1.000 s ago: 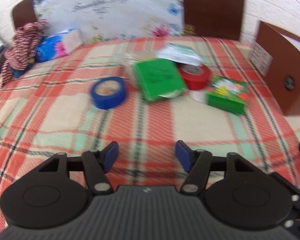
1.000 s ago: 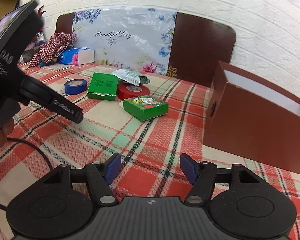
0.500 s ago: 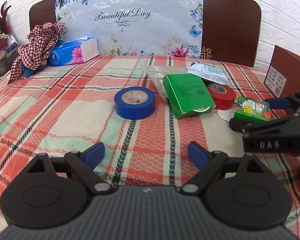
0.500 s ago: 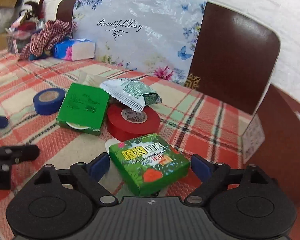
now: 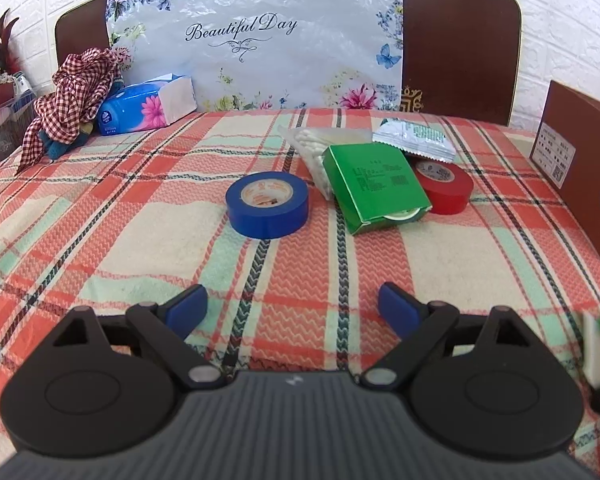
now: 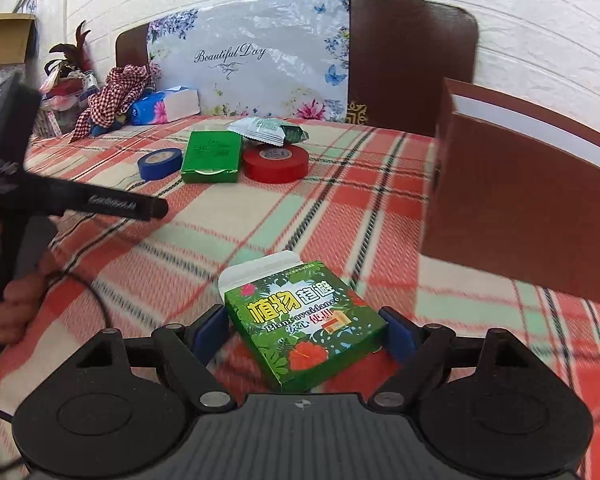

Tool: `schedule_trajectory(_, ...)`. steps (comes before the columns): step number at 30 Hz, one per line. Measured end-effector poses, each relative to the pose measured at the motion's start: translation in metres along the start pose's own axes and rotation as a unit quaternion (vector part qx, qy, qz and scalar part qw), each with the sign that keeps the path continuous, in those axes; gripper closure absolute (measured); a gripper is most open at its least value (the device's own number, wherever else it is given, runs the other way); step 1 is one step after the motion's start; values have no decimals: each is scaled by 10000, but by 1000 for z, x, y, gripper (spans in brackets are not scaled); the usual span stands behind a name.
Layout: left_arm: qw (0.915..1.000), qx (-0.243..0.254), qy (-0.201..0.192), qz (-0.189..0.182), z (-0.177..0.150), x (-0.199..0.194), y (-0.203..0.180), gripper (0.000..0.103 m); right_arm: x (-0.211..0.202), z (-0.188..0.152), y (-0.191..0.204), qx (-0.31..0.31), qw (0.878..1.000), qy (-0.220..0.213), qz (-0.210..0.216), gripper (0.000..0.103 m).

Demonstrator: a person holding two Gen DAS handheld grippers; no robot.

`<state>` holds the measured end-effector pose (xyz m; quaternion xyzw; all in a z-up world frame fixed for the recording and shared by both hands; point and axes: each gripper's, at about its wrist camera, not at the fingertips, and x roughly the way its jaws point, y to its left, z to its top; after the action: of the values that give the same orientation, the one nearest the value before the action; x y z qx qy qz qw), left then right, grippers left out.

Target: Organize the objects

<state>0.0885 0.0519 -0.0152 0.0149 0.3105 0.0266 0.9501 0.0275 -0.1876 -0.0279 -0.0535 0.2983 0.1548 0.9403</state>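
Note:
My right gripper [image 6: 306, 330] is shut on a green leaf-printed box [image 6: 304, 320] and holds it above the plaid cloth, left of the open brown box [image 6: 520, 220]. My left gripper [image 5: 292, 308] is open and empty over the cloth, short of the blue tape roll [image 5: 267, 204]. Behind the blue roll lie a plain green box [image 5: 374, 186], a red tape roll [image 5: 444, 188], a bag of cotton swabs [image 5: 320, 148] and a silver-green packet [image 5: 416, 140]. The same pile shows in the right wrist view: blue roll [image 6: 160, 163], green box [image 6: 212, 156], red roll [image 6: 276, 162].
A blue tissue pack [image 5: 148, 106] and a checked red cloth [image 5: 72, 96] sit at the back left. A flowered "Beautiful Day" board [image 5: 260, 40] leans on the brown headboard. The brown box [image 5: 580, 168] stands at the right edge. The left tool [image 6: 72, 200] crosses the right view.
My right gripper has closed on the leaf-printed box and carried it back from the pile toward the brown box. My left gripper has steadied facing the blue roll.

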Motion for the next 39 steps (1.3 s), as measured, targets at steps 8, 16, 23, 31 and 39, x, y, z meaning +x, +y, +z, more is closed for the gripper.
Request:
schedule_trajectory(8, 9763, 48, 630, -2070, 17, -43, -48, 11, -15, -11, 2, -79, 9999, 38, -73, 14)
schedule_trajectory(16, 9438, 1068, 1140, -2913, -4, -52, -125, 25, -16, -12, -3, -41, 10000, -4, 11, 38)
schedule_trajectory(23, 9455, 1548, 828, -2741, 13, -76, -144, 36, -32, -11, -5, 38, 9977, -678, -61, 52)
schedule_trajectory(31, 9385, 1915, -292, -2858, 75, -112, -185, 37, -57, 25, -27, -99, 9760, -1991, -876, 52)
schedule_trajectory(39, 9402, 2275, -617, -2460, 118, -68, -248, 24, -3, 70, -93, 364, 9692, -1585, -1850, 40)
